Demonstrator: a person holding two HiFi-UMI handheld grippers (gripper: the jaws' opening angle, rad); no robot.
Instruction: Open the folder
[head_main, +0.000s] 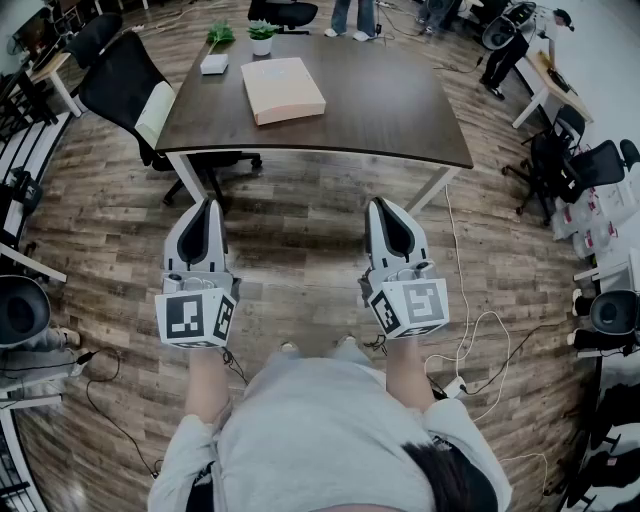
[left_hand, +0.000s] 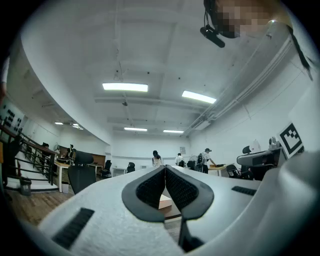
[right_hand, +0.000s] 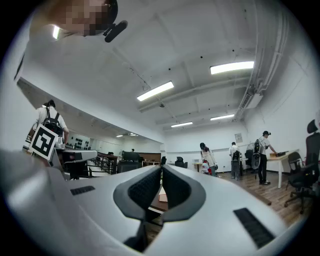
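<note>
Currently both tools are idle and empty. My left gripper (head_main: 208, 203) has its jaws closed tip to tip with nothing between the pads, as its own view confirms (left_hand: 165, 168). My right gripper (head_main: 383, 203) is the same, tips meeting and holding nothing (right_hand: 161, 168).

The folder (head_main: 283, 90) lies flat and closed on the table (head_main: 390, 115), well ahead of both grippers and roughly between their lines. A white box (head_main: 213, 64) and two potted plants (head_main: 262, 35) stand beyond the folder, off the left gripper's line. No step of the task has begun.

Risks noted:
- Closed jaws arriving at the cover would, in my judgement, push the folder along the table, not lift it. It could slide toward the box and the plants.
- From this distance I cannot tell which edge is the spine. It may be the one toward the left gripper, but that is a guess. Taking the spine side would raise the whole folder and not the cover alone.
- With no second tool holding the folder down, it may swing round as the cover rises.
- Cables (head_main: 470, 340) run over the floor just off the right gripper's side, a snag hazard on my approach.
- A chair (head_main: 125, 75) stands off the left gripper's line at the table's corner and narrows that side.
</note>
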